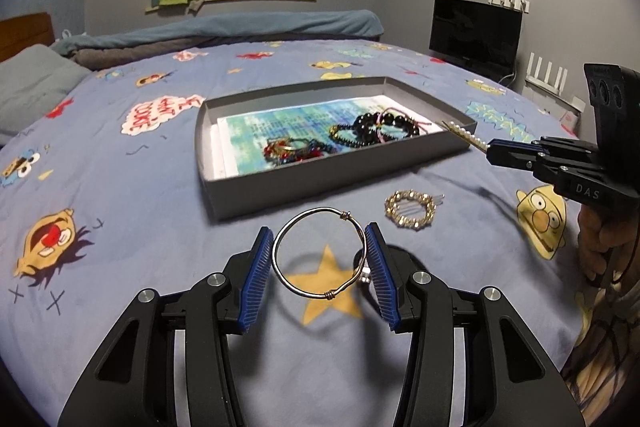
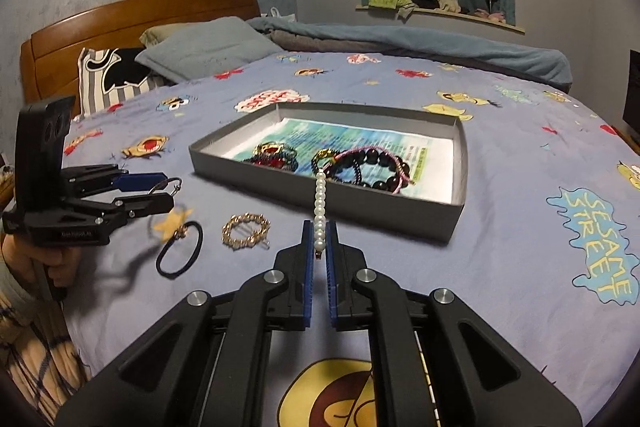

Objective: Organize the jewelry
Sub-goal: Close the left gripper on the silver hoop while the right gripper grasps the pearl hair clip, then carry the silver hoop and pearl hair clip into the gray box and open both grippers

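Blue cartoon sheets cover the bed [image 1: 120, 187]. On it sits a grey box [image 1: 320, 187] with a printed paper inside. Dark bead bracelets [image 1: 372, 129] and a red and gold bunch [image 1: 294, 149] lie in the box. The left claw [image 1: 320, 259] holds a silver wire bangle [image 1: 320, 253] between its blue pads, above a yellow star. The right claw [image 2: 320, 239] is pinched tight on a pearl strand [image 2: 321, 203] that points toward the box. A gold bracelet [image 2: 246, 231] and maybe a black hair tie [image 2: 180, 251] rest on the sheet near the box.
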Demonstrator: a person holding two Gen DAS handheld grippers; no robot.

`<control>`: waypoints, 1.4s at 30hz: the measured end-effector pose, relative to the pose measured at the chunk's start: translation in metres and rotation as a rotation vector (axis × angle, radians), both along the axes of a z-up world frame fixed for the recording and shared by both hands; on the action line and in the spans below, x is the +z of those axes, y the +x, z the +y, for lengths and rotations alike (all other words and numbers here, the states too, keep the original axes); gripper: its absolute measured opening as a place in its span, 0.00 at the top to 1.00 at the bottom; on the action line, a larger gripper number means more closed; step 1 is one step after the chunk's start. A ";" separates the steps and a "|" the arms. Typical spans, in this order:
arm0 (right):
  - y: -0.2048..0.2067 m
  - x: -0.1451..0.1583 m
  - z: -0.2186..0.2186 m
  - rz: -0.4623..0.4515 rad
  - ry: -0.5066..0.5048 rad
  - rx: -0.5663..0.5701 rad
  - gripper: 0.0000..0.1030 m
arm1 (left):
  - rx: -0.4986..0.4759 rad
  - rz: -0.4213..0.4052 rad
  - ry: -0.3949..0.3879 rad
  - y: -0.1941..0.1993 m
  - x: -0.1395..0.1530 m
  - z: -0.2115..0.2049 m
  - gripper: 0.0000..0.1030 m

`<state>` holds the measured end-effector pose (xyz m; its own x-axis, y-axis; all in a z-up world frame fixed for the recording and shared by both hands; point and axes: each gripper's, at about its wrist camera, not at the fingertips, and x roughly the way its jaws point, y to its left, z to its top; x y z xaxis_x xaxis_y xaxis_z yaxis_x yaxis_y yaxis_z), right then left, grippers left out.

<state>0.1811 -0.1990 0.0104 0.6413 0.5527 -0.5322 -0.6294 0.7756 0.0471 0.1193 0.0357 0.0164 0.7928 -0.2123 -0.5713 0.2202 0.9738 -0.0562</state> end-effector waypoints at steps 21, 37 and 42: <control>0.024 0.006 0.007 -0.009 0.044 -0.052 0.95 | 0.085 -0.096 -0.032 0.036 0.022 0.005 0.53; 0.062 0.013 0.012 -0.041 0.069 -0.130 0.95 | 0.166 -0.113 -0.050 0.082 0.026 0.006 0.53; 0.076 0.008 0.014 -0.031 0.055 -0.152 0.95 | 0.181 -0.087 -0.057 0.096 0.021 0.010 0.53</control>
